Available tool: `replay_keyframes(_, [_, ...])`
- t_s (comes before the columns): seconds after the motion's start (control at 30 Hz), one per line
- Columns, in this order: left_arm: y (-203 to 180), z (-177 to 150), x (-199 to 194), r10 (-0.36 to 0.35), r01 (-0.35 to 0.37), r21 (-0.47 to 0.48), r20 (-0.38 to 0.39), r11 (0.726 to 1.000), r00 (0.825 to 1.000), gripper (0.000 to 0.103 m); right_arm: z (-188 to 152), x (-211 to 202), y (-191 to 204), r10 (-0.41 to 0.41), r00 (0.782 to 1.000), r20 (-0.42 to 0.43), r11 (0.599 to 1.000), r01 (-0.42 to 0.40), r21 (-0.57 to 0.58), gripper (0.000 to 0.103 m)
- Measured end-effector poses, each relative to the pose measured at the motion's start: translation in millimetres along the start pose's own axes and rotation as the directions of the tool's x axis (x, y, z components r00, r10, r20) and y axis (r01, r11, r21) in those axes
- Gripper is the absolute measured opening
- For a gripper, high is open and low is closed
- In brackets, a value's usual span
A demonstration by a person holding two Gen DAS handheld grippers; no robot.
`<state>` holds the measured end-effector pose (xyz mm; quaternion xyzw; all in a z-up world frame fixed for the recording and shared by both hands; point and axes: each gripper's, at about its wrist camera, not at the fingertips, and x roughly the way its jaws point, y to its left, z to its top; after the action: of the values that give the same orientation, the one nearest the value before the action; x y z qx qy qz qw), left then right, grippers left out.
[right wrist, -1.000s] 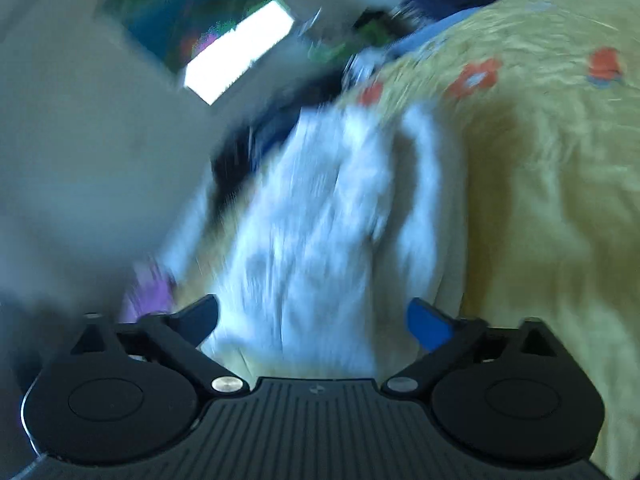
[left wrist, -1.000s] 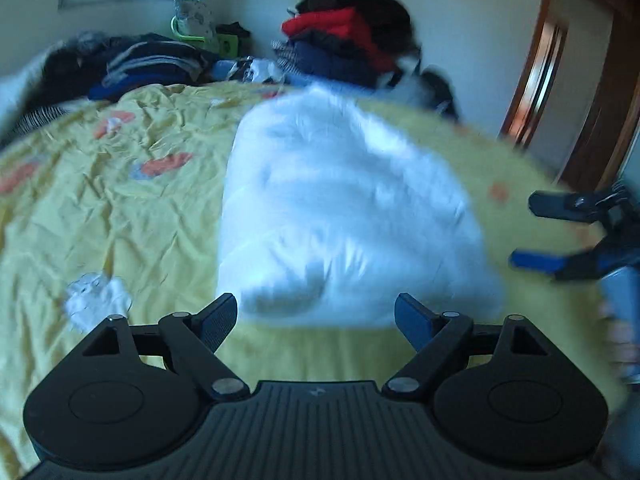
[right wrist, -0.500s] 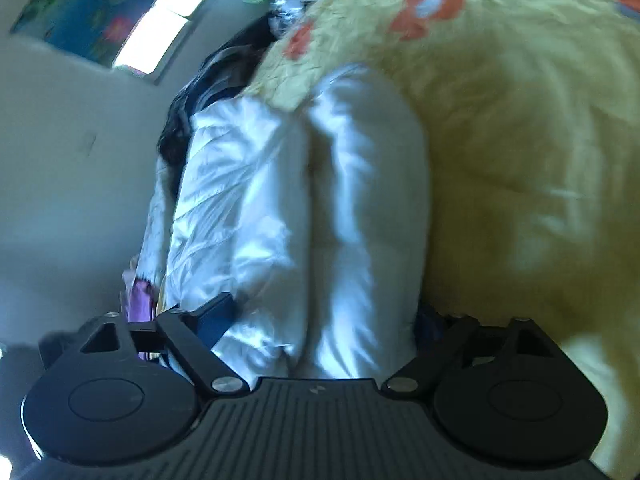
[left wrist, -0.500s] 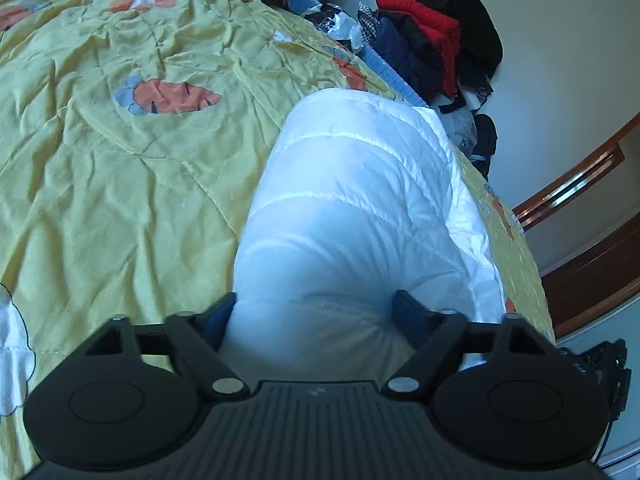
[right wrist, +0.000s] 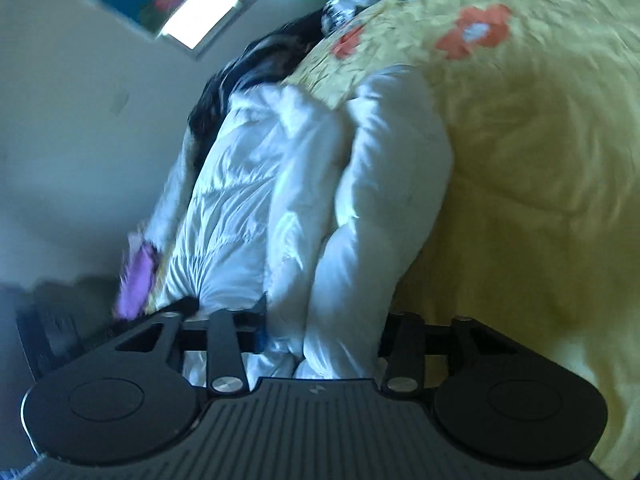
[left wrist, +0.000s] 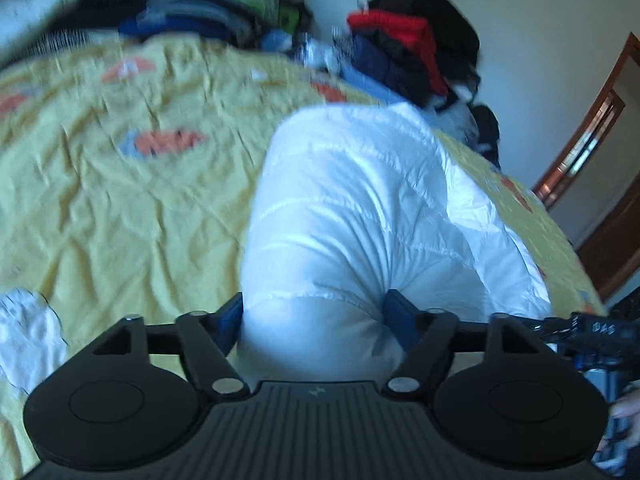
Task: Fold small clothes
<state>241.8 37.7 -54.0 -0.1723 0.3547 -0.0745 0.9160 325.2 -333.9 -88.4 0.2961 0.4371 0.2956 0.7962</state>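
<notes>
A white puffy jacket (left wrist: 360, 200) lies folded into a long bundle on the yellow bedspread (left wrist: 120, 200). My left gripper (left wrist: 316, 316) has the bundle's near end between its blue pads (left wrist: 230, 316), and both pads press into the fabric. In the right wrist view the same jacket (right wrist: 280, 200) runs away from the camera in two rolls. My right gripper (right wrist: 322, 332) is closing on this end, the padding bunched and creased between its jaws, its fingertips mostly buried. The right gripper (left wrist: 592, 332) also shows at the left view's right edge.
Piles of dark, red and blue clothes (left wrist: 400, 40) line the bed's far side. A small white cloth (left wrist: 24, 332) lies at the near left. A wooden door frame (left wrist: 600, 140) stands at the right. A purple item (right wrist: 138, 280) lies beside the jacket, below a window (right wrist: 216, 12).
Both grippers moved in until the jacket's ends sat between their jaws. The right jaws then narrowed markedly on the fabric. The left view swung and is now blurred.
</notes>
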Motion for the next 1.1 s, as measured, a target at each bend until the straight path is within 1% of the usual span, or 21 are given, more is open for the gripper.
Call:
replay_keyframes(0.03, [-3.7, -0.2, -5.8, 0.024, -0.024, 0.017, 0.026, 1.000, 0.999, 0.076, -0.8, -0.6, 0.6, -0.021, 1.000, 0.015, 1.000, 0.021, 0.011, 0.063])
replay_keyframes(0.07, [-7.5, -0.3, -14.7, 0.050, -0.052, 0.036, 0.058, 0.998, 0.997, 0.076, -0.3, -2.1, 1.4, -0.049, 0.998, 0.029, 0.999, 0.049, 0.015, 0.069])
replay_keyframes(0.13, [-15.5, -3.9, -42.5, 0.086, -0.101, 0.093, 0.155, 0.991, 0.984, 0.076, -3.1, -13.3, 12.3, -0.101, 0.991, 0.093, 0.995, 0.101, 0.001, 0.069])
replay_keyframes(0.17, [-19.5, -7.1, -57.7, 0.103, -0.130, 0.125, 0.203, 0.984, 0.974, 0.077, -6.4, -25.6, 20.6, -0.129, 0.981, 0.147, 0.991, 0.134, -0.025, 0.069])
replay_keyframes(0.23, [-31.6, -20.2, -86.6, 0.146, -0.195, 0.158, 0.277, 0.968, 0.950, 0.085, -20.8, -52.7, 41.6, -0.174, 0.956, 0.238, 0.974, 0.202, -0.101, 0.069])
replay_keyframes(0.27, [-37.3, -28.2, -98.8, 0.155, -0.211, 0.164, 0.300, 0.964, 0.941, 0.087, -33.4, -67.4, 53.5, -0.191, 0.942, 0.278, 0.962, 0.236, -0.138, 0.076])
replay_keyframes(0.3, [-41.8, -38.5, -109.4, 0.157, -0.218, 0.169, 0.313, 0.961, 0.937, 0.091, -46.7, -80.9, 64.3, -0.201, 0.931, 0.304, 0.949, 0.262, -0.175, 0.083])
replay_keyframes(0.37, [-50.4, -60.1, -121.9, 0.166, -0.227, 0.174, 0.311, 0.958, 0.936, 0.094, -75.6, -98.9, 83.8, -0.207, 0.922, 0.327, 0.927, 0.292, -0.235, 0.103])
replay_keyframes(0.4, [-54.2, -70.5, -122.5, 0.167, -0.226, 0.179, 0.296, 0.957, 0.941, 0.095, -91.5, -104.6, 90.5, -0.199, 0.924, 0.326, 0.923, 0.288, -0.254, 0.103])
replay_keyframes(0.47, [-59.5, -87.7, -111.3, 0.166, -0.216, 0.207, 0.231, 0.954, 0.959, 0.095, -116.8, -106.0, 96.5, -0.189, 0.936, 0.296, 0.921, 0.273, -0.278, 0.102])
replay_keyframes(0.5, [-62.2, -94.3, -103.3, 0.188, -0.230, 0.222, 0.193, 0.948, 0.963, 0.095, -127.2, -100.1, 96.6, -0.214, 0.936, 0.278, 0.918, 0.290, -0.270, 0.102])
replay_keyframes(0.57, [-68.8, -103.2, -93.2, 0.244, -0.272, 0.254, 0.137, 0.928, 0.960, 0.095, -144.0, -85.6, 99.1, -0.298, 0.921, 0.251, 0.900, 0.359, -0.248, 0.100])
replay_keyframes(0.63, [-72.6, -108.7, -95.0, 0.250, -0.280, 0.270, 0.141, 0.921, 0.958, 0.095, -154.8, -71.6, 101.1, -0.359, 0.909, 0.211, 0.886, 0.402, -0.228, 0.099])
replay_keyframes(0.67, [-72.8, -111.4, -99.0, 0.244, -0.278, 0.274, 0.151, 0.921, 0.958, 0.095, -159.3, -66.1, 102.4, -0.378, 0.902, 0.210, 0.879, 0.421, -0.224, 0.100])
replay_keyframes(0.73, [-71.8, -111.7, -104.8, 0.226, -0.265, 0.272, 0.165, 0.925, 0.960, 0.095, -169.9, -60.7, 106.7, -0.440, 0.869, 0.228, 0.846, 0.486, -0.218, 0.100])
replay_keyframes(0.8, [-71.6, -115.2, -110.9, 0.229, -0.269, 0.251, 0.178, 0.930, 0.957, 0.095, -176.5, -55.5, 110.5, -0.522, 0.821, 0.229, 0.798, 0.566, -0.208, 0.100])
replay_keyframes(0.83, [-72.2, -117.2, -114.6, 0.227, -0.266, 0.241, 0.179, 0.933, 0.957, 0.095, -180.7, -55.0, 111.9, -0.547, 0.806, 0.224, 0.784, 0.588, -0.199, 0.100])
replay_keyframes(0.93, [-71.3, -120.8, -126.4, 0.224, -0.264, 0.222, 0.189, 0.939, 0.956, 0.095, -189.4, -60.2, 114.9, -0.544, 0.809, 0.221, 0.794, 0.582, -0.175, 0.100])
replay_keyframes(1.0, [-72.4, -123.1, -134.9, 0.220, -0.263, 0.215, 0.206, 0.941, 0.954, 0.095, -193.4, -62.8, 117.2, -0.547, 0.800, 0.247, 0.790, 0.591, -0.163, 0.100])
replay_keyframes(1.1, [-73.6, -125.7, -149.0, 0.213, -0.259, 0.200, 0.226, 0.945, 0.951, 0.095, -199.7, -66.5, 128.3, -0.561, 0.780, 0.278, 0.764, 0.617, -0.189, 0.101])
